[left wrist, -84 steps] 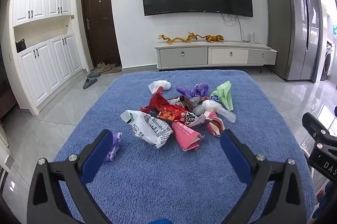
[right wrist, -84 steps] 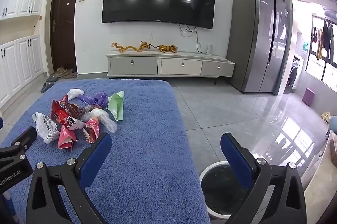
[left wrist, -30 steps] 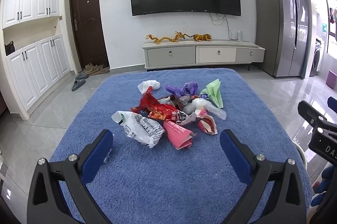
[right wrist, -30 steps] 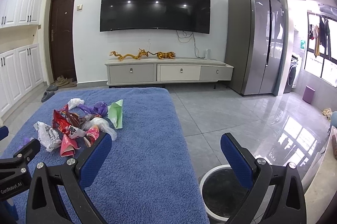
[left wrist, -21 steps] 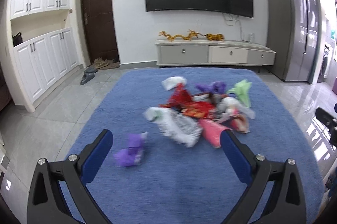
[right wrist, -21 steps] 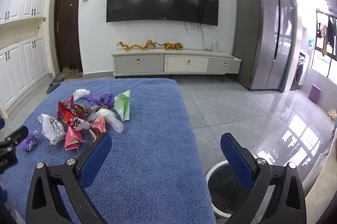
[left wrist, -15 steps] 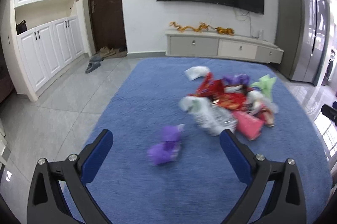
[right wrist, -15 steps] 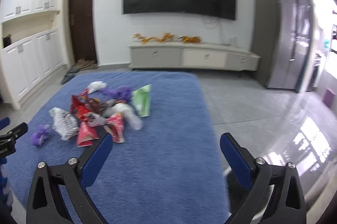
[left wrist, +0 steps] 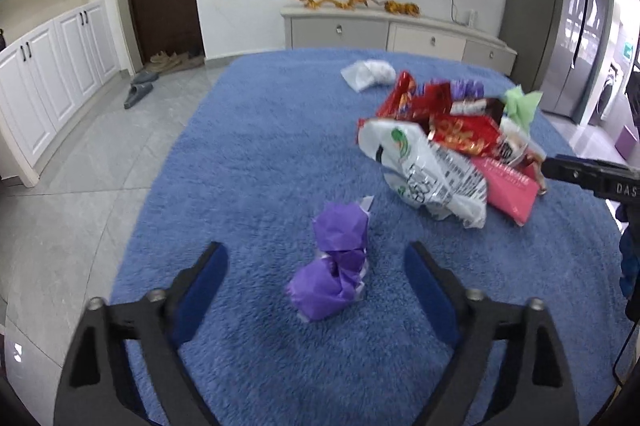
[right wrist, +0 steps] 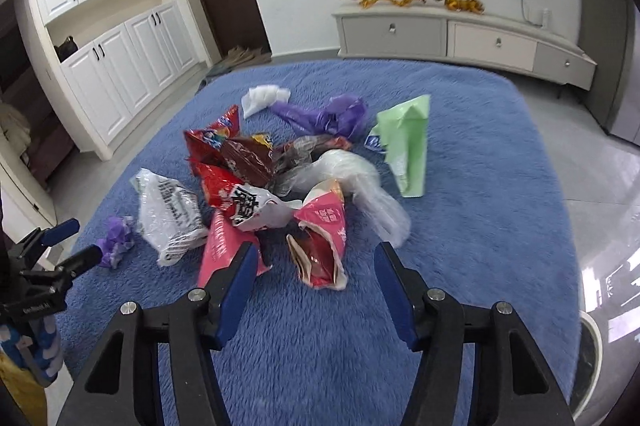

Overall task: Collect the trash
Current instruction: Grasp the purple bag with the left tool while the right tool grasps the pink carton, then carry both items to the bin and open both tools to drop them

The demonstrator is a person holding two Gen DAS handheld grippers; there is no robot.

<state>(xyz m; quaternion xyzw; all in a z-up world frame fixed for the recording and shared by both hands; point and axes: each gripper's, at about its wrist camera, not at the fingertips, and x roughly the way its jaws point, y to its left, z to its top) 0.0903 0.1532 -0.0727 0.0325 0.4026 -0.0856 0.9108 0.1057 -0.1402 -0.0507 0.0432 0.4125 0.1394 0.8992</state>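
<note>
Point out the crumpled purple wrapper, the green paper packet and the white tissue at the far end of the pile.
purple wrapper point(left wrist: 334, 268): left wrist view, middle of the crumpled wad.
green paper packet point(right wrist: 408, 145): right wrist view, centre of its flat face.
white tissue point(right wrist: 264, 97): right wrist view, middle of the bunched piece.

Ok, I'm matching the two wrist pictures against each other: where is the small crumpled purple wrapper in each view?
Left wrist: crumpled purple wrapper lies low in the centre, just ahead of the left gripper's open jaws.
Right wrist: same wrapper sits at the far left, apart from the pile.
Shared landmark: white printed bag, the pile's nearest piece to it.
</note>
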